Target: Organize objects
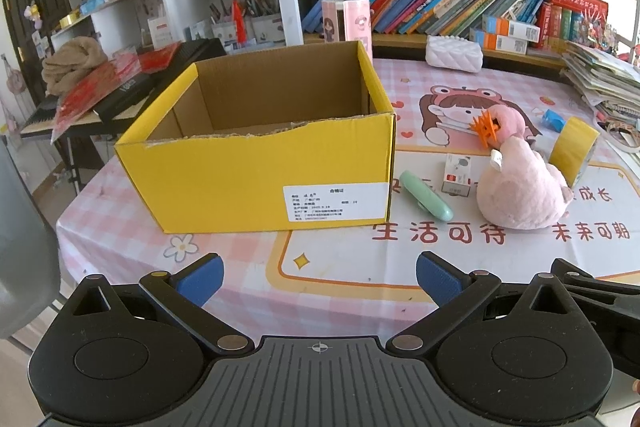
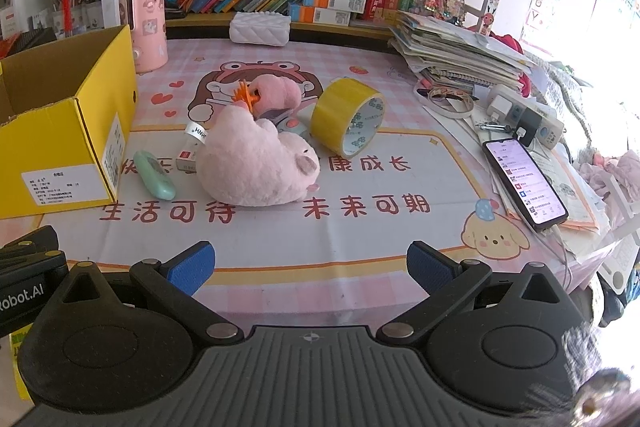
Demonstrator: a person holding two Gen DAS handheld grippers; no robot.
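An open yellow cardboard box [image 1: 260,179] stands on the left of the table, and it shows at the left edge of the right wrist view [image 2: 60,147]. Its inside looks empty. To its right lie a mint green case [image 1: 426,197] [image 2: 154,175], a small white box [image 1: 458,173] [image 2: 188,159], a pink plush toy [image 1: 518,183] [image 2: 256,163] with an orange clip [image 1: 484,127] [image 2: 246,95], and a yellow tape roll [image 1: 574,151] [image 2: 348,117]. My left gripper [image 1: 320,279] is open and empty before the box. My right gripper [image 2: 310,267] is open and empty, near the plush.
A phone [image 2: 524,183] lies on papers at the right, by a power strip [image 2: 524,115] and a stack of booklets [image 2: 456,55]. A pink cylinder [image 2: 148,23] and a white quilted pouch [image 2: 260,27] stand at the back. Bookshelves rise behind the table.
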